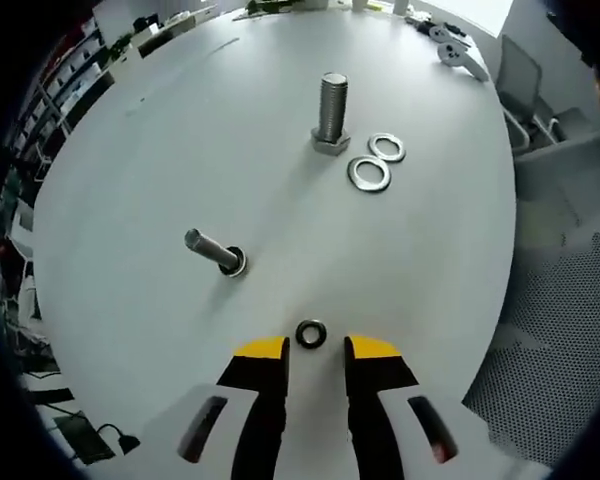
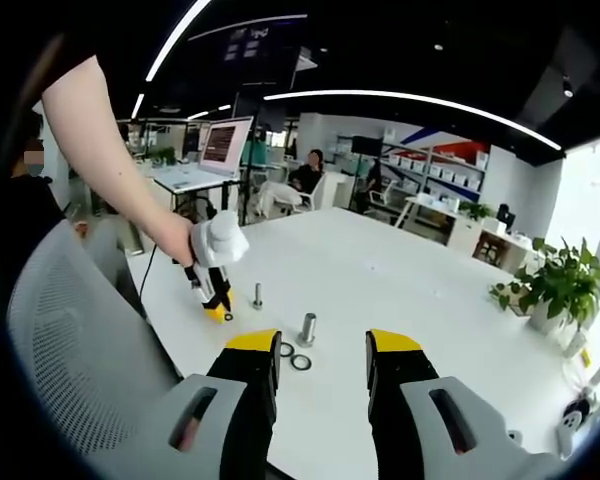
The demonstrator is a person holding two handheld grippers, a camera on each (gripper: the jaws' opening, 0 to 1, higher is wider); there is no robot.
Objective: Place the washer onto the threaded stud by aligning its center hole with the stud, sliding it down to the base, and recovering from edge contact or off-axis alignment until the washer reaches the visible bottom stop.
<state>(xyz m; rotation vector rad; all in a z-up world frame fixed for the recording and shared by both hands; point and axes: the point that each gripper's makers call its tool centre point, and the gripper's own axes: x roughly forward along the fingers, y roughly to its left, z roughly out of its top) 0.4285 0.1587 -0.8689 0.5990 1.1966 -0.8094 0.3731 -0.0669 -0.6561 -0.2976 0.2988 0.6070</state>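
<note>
Fingers of my left gripper (image 1: 316,350) stand parted in the left gripper view, yellow tips low over the white tabletop (image 1: 180,180), gripping nothing. A small dark washer (image 1: 311,334) lies flat on the tabletop just ahead of the gap between them, touching neither tip as far as I can see. Further out, a slim threaded stud (image 1: 214,251) stands on its base, leaning toward the left of the view. Beyond it stands a thick bolt (image 1: 331,113) on its hex head, with two large washers (image 1: 377,162) lying flat just beside it, touching or nearly touching each other.

From the right gripper view, my right gripper (image 2: 323,352) also has its fingers spread apart and empty, held above the tabletop's (image 2: 400,290) near edge. I see the left gripper (image 2: 218,312) held in a hand (image 2: 176,238), pointing down at the tabletop next to the slim threaded stud (image 2: 257,296). The thick bolt (image 2: 307,328) and the two large washers (image 2: 294,356) sit nearer to me. A grey mesh chair (image 2: 80,350) stands at the left.
</note>
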